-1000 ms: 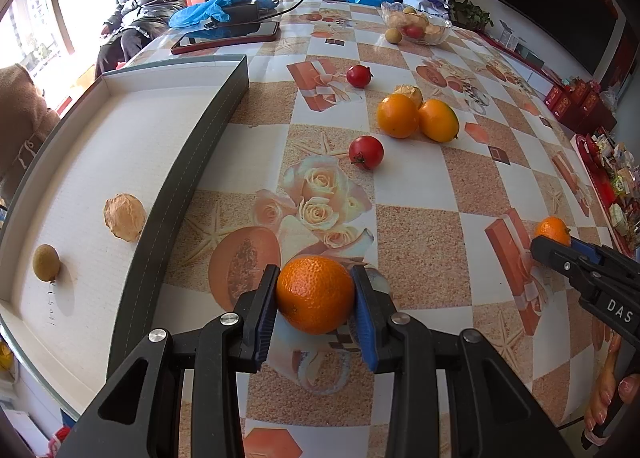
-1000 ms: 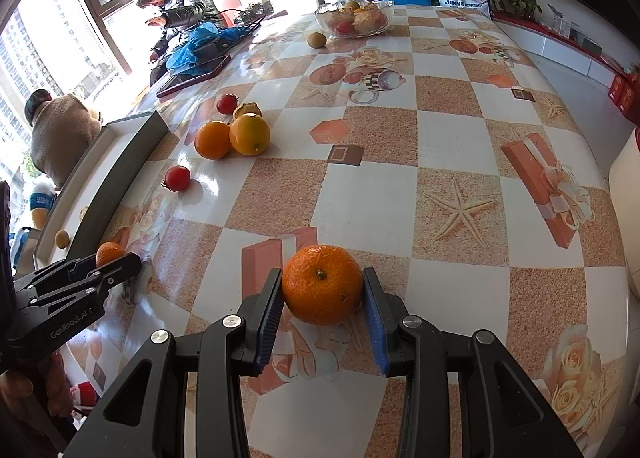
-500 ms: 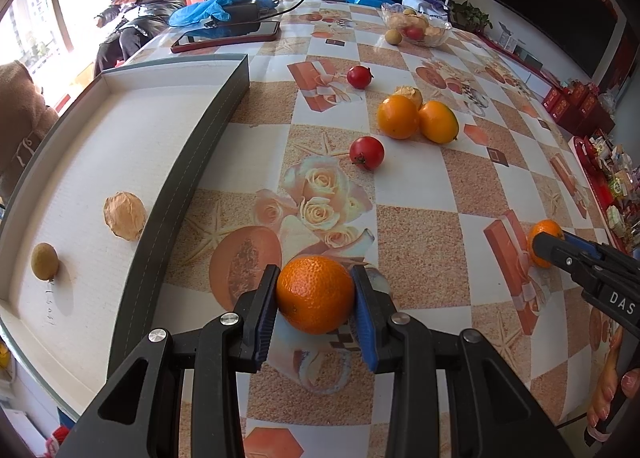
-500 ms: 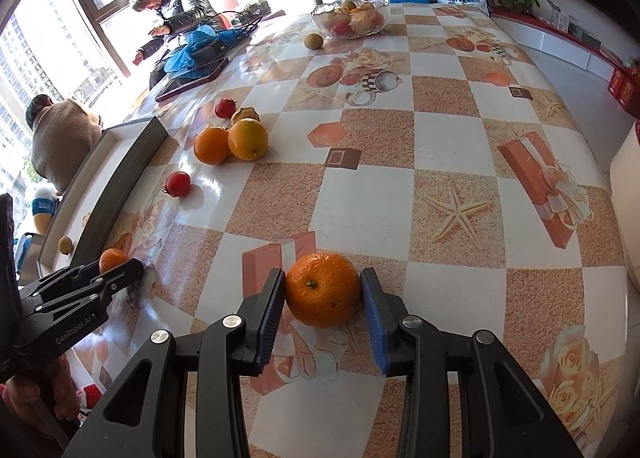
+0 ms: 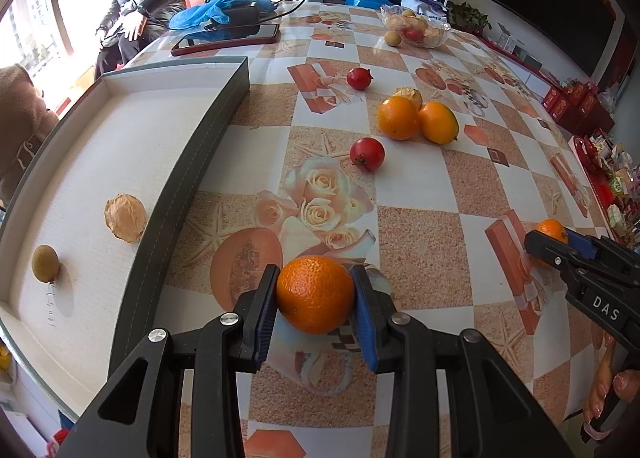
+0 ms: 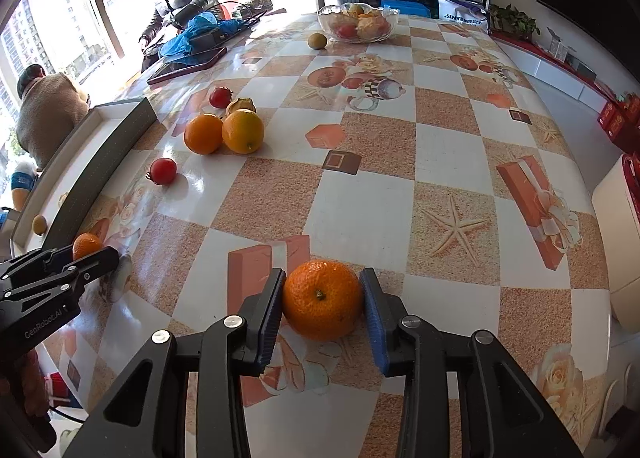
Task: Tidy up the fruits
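My left gripper (image 5: pixel 315 288) is shut on an orange (image 5: pixel 316 298), its blue pads pressing both sides, low over the rose print just right of the tray. That tray (image 5: pixel 200 161) has a grey wall and a white floor, and holds a tan wrinkled fruit (image 5: pixel 125 217) and a small brown fruit (image 5: pixel 45 269). My right gripper (image 6: pixel 322 290) is shut on a second orange (image 6: pixel 322 302) over the tablecloth. Each gripper also shows from the side in the other's view: the right gripper (image 5: pixel 554 244), the left gripper (image 6: pixel 94 254).
Loose on the table (image 5: pixel 420 193) lie two oranges (image 5: pixel 398 117) with a brownish fruit behind them, and two red fruits (image 5: pixel 367 153). A glass fruit bowl (image 5: pixel 416 27), a small fruit and a dark tablet (image 5: pixel 226 39) sit at the far end. Two people are by the window.
The right gripper has turned slightly with its orange, so its view has shifted a little. The left gripper and its orange have not moved.
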The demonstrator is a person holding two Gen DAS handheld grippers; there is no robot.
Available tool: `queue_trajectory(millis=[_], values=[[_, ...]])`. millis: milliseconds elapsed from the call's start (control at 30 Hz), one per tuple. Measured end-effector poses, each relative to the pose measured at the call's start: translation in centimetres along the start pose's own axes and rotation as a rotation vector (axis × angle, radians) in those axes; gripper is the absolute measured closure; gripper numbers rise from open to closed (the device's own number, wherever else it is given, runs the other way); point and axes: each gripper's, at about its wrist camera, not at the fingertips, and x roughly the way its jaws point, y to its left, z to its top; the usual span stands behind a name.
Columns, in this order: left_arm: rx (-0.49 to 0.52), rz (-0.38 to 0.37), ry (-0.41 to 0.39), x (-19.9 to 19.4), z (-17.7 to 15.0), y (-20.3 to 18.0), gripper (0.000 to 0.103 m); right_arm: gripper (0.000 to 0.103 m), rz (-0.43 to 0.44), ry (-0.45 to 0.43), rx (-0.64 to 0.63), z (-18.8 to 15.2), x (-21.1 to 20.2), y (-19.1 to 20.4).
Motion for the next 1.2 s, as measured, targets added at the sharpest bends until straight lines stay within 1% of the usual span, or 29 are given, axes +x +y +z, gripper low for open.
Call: queue_trajectory(millis=[333, 500, 633, 733, 833, 933, 1067, 1200], values=[[-0.026, -0.019, 0.012, -0.1, 0.1, 0.6, 0.064, 0.064, 0.087, 0.015, 0.057, 0.8, -1.0, -0.2], [-0.034, -0.027, 0.013, -0.3, 0.1, 0.9, 0.064, 0.064, 0.113, 0.021, 0.070, 1.2, -1.2, 0.1], [-0.038, -0.042, 0.010, -1.0, 0.4, 1.3, 0.064, 0.064, 0.146, 0.028, 0.083, 1.5, -1.3, 0.4], [-0.048, -0.057, -0.007, -2.1, 1.3, 2.0, 0.064, 0.064, 0.173, 0.034, 0.085, 2.1, -1.6, 0.9], [-0.064, -0.063, -0.032, -3.5, 2.7, 3.4, 0.064, 0.064, 0.202, 0.034, 0.083, 3.1, -1.9, 1.5], [-0.088, -0.051, -0.054, -4.9, 4.1, 5.4, 0.064, 0.064, 0.227, 0.031, 0.070, 4.4, -2.2, 2.7], [-0.126, 0.004, -0.098, -6.7, 6.0, 8.7, 0.064, 0.064, 0.268, 0.033, 0.042, 6.4, -2.3, 5.0], [-0.172, 0.050, -0.147, -8.5, 8.0, 12.1, 0.064, 0.064, 0.303, 0.037, -0.004, 8.6, -2.1, 8.2]])
